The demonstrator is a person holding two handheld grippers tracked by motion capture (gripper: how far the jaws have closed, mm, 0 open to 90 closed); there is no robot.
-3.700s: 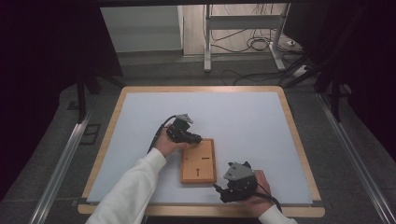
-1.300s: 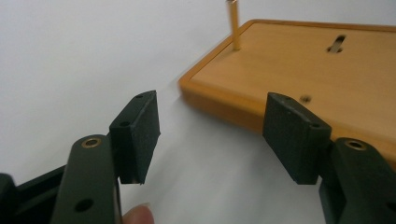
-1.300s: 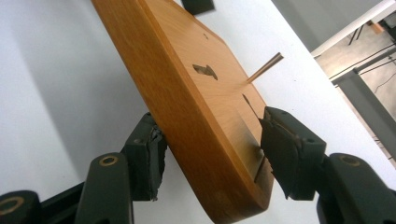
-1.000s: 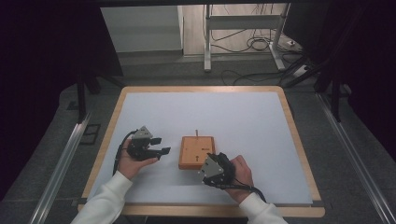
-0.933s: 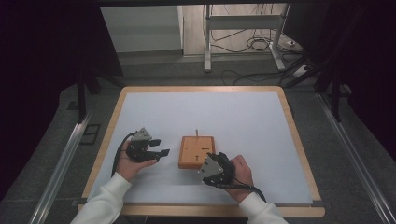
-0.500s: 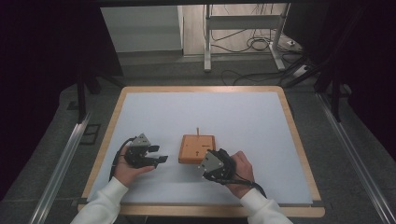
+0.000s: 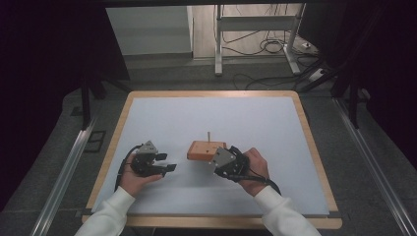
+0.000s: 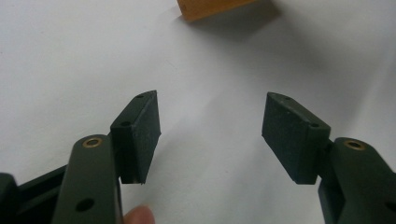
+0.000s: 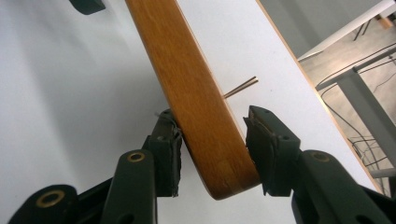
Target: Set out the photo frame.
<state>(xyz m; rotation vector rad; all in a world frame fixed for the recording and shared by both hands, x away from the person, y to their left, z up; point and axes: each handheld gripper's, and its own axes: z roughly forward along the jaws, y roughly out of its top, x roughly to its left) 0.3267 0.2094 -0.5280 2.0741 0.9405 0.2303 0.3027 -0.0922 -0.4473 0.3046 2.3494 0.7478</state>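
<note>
High view puts your right gripper at the near right corner of the flat orange-brown wooden block, which sits near the middle of the pale grey table mat, a little toward your side. A thin wooden peg stands upright from the block's top. The block's face looks slightly tipped, though whether it has left the mat you cannot tell from above.

Right gripper view looks straight along your own jaws: the block's rounded, varnished edge runs between the two black pads. The jaws have just been closing, and both pads now sit against the wood, one on each broad face, so you have the block clamped at its corner. The peg pokes out sideways beyond the block's far face here.

Your left gripper lies well to the left of the block, apart from it, pointing toward it across bare mat. Left gripper view shows its two pads spread wide with nothing but mat between them; a corner of the orange block appears at the top, clear of the jaws. A fingertip peeks in at the bottom edge.
</note>
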